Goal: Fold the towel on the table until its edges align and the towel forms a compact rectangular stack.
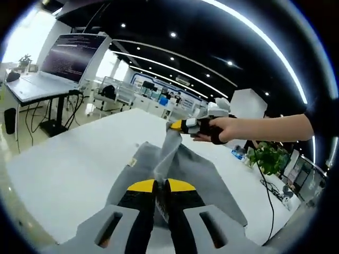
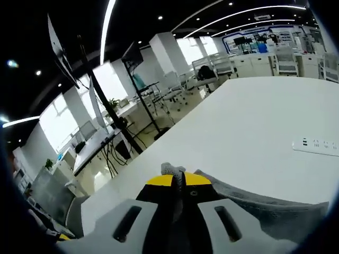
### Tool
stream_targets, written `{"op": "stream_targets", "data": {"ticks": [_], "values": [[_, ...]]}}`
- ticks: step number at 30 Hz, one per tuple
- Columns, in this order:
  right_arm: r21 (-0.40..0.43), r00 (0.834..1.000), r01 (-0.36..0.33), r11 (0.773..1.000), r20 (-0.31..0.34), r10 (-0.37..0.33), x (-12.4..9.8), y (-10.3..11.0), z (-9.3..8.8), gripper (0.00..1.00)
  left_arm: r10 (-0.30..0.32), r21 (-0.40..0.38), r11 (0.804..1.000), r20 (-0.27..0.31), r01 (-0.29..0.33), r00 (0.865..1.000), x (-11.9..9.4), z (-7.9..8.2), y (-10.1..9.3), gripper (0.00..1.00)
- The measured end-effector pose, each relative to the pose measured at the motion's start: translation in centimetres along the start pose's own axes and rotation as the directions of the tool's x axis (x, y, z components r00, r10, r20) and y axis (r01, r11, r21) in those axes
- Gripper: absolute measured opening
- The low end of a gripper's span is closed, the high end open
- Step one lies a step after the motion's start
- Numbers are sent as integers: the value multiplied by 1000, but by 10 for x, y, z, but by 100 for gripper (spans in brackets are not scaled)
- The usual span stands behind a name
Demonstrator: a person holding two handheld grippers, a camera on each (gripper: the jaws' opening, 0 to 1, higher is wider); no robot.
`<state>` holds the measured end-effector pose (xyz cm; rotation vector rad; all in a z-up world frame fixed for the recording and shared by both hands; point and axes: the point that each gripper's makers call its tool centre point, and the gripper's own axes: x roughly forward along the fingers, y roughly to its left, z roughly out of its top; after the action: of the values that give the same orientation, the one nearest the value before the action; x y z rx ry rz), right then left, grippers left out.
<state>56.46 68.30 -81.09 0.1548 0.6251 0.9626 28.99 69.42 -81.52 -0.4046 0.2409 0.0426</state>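
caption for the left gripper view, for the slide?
Left gripper and right gripper, both shut on the grey towel, lift one edge above the white table.

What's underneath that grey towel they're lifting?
The white table lies under the grey towel; bare tabletop shows all around it. Both grippers, left and right, pinch lifted edges. Whatever sits beneath the draped cloth is covered.

White table (image 1: 69, 159) — grey towel (image 1: 212, 180) (partly lifted), power strip (image 2: 317, 145)
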Motion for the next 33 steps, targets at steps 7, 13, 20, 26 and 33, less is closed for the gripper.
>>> {"op": "stream_targets", "data": {"ticks": [7,13,20,26,33], "values": [[-25,998,62,998,7,-62,19,-10,-9,3,33,-36,999,2,-33,999,11,-13,18,8],[-49,996,90,995,-4,-91,37,-16,-18,4,64,-51,997,-23,-65,998,18,-25,36,8],[-97,994,98,991,-35,-102,54,-21,-33,4,108,-96,989,-55,-113,993,18,-40,54,8],[-101,994,96,990,-40,-100,60,-22,-36,5,57,-151,987,-29,-60,998,22,-38,49,12],[-49,995,90,995,-47,-92,63,-23,-38,8,81,-131,987,-64,-89,995,27,-42,50,6]]}}
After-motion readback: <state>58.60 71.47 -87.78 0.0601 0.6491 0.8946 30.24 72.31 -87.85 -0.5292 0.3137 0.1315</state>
